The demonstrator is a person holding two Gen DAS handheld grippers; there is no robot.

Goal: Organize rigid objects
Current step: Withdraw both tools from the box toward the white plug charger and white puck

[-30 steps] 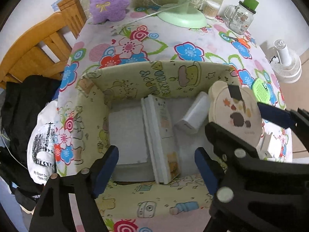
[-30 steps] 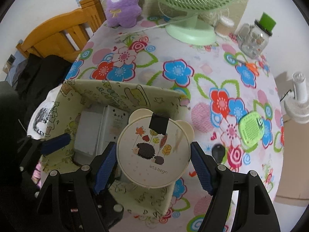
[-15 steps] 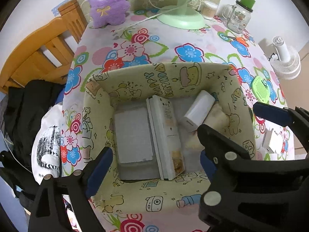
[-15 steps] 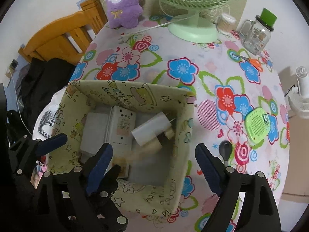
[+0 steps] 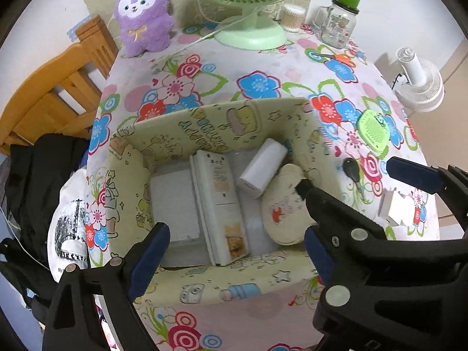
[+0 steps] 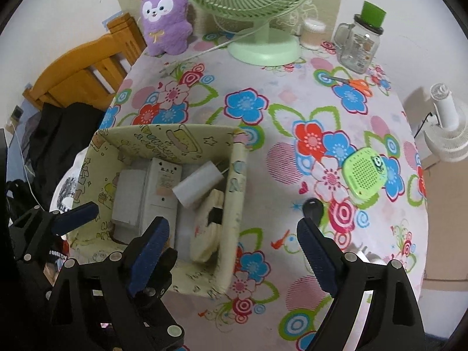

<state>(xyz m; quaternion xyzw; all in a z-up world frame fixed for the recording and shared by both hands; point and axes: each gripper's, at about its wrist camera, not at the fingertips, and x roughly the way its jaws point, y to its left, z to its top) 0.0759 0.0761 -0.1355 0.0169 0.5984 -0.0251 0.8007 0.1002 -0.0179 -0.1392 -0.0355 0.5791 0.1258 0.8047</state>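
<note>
Two grippers hang over the fabric storage box [image 5: 204,117], and both are spread wide with nothing between the pads. The right gripper [image 6: 234,251] has just been opening; its jaws straddle the box's right wall and hold nothing. The left gripper [image 5: 237,251] has also just been opening and is bare over the box's near wall.

The round bear-eared case [image 5: 283,207] lies inside the box, leaning against the right wall, just beside the white cylinder [image 5: 263,172] and the tall white carton [image 5: 218,201]. I judge that piece stowed.

For the next pick I would lift clear of the box rim before swinging away, so no finger catches the soft wall and drags the box. Outside the box to its right lie a black key [image 6: 313,209], a green speaker [image 6: 365,175] and a small white plug [image 5: 392,207], likely candidates. The key lies flat, so I would come straight down on it.

Beyond the box stand a green fan [image 6: 263,46], a purple plush [image 6: 165,23] and a glass jar [image 6: 359,44], all well apart.
</note>
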